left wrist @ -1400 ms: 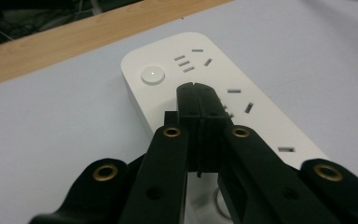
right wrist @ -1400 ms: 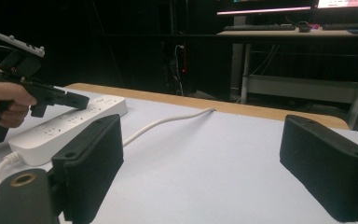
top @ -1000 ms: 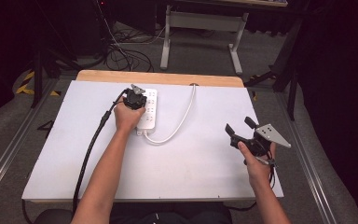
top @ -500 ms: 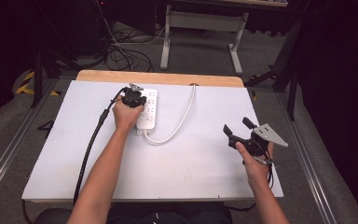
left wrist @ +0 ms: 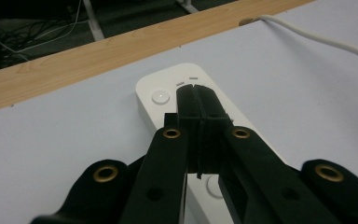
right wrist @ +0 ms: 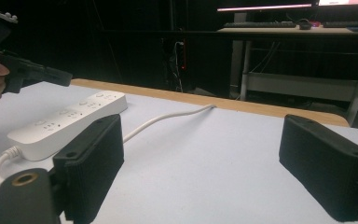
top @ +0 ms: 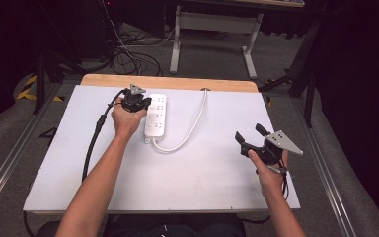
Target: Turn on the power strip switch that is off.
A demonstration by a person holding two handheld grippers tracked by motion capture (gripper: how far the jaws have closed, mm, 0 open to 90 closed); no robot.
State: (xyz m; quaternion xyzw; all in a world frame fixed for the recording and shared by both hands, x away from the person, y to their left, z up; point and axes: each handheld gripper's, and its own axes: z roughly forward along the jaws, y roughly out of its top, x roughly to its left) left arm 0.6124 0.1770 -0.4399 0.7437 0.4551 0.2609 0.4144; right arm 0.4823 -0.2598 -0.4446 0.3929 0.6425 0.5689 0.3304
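At the far left of the table (top: 217, 197), the power strip (top: 156, 116) lies flat, its cord (top: 192, 126) looping off the far edge. The left gripper (left wrist: 198, 95) hovers over the strip's end with jaws pressed together, holding nothing. The right gripper (top: 250, 136) waits well apart at the right, jaws wide, empty. Risk: pressing down off-centre could skid the light strip; the slack cord offers little restraint.
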